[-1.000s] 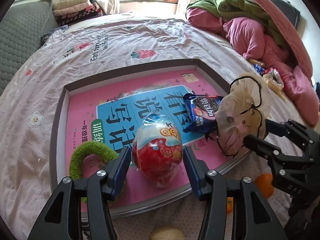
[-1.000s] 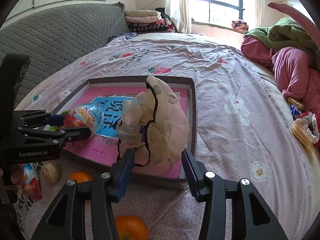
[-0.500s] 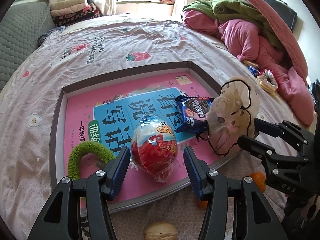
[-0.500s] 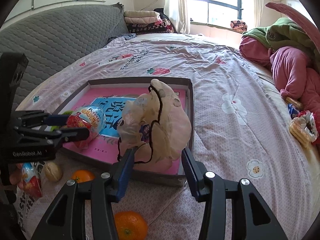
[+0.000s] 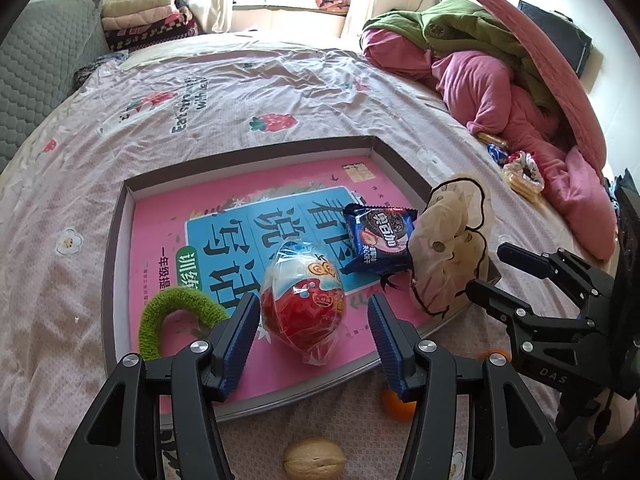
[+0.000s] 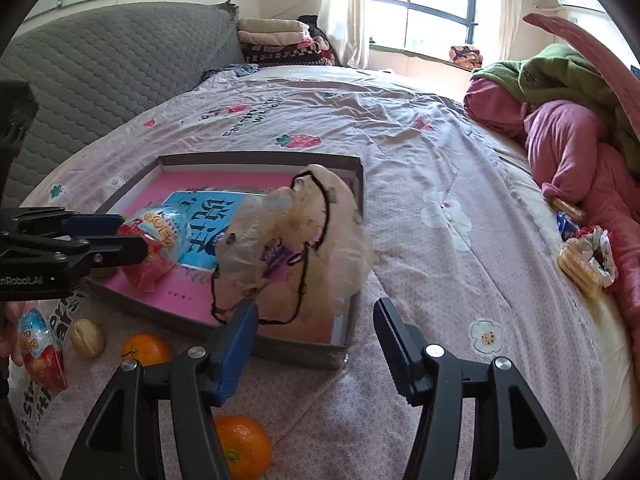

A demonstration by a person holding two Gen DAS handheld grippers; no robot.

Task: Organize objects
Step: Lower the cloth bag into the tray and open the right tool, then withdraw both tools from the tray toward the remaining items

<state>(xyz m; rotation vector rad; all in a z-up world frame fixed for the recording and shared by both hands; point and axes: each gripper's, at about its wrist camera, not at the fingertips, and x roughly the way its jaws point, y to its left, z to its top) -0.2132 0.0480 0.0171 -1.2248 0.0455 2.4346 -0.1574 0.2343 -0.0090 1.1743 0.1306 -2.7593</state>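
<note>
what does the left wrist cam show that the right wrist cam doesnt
Only the left wrist view shows the green fuzzy ring and most of the dark blue cookie packet lying in the tray. Only the right wrist view shows a second wrapped egg outside the tray and the nearer orange. Both show the grey tray, the red wrapped toy egg between the open left gripper, the beige gauzy pouch ahead of the open right gripper, and the walnut.
</note>
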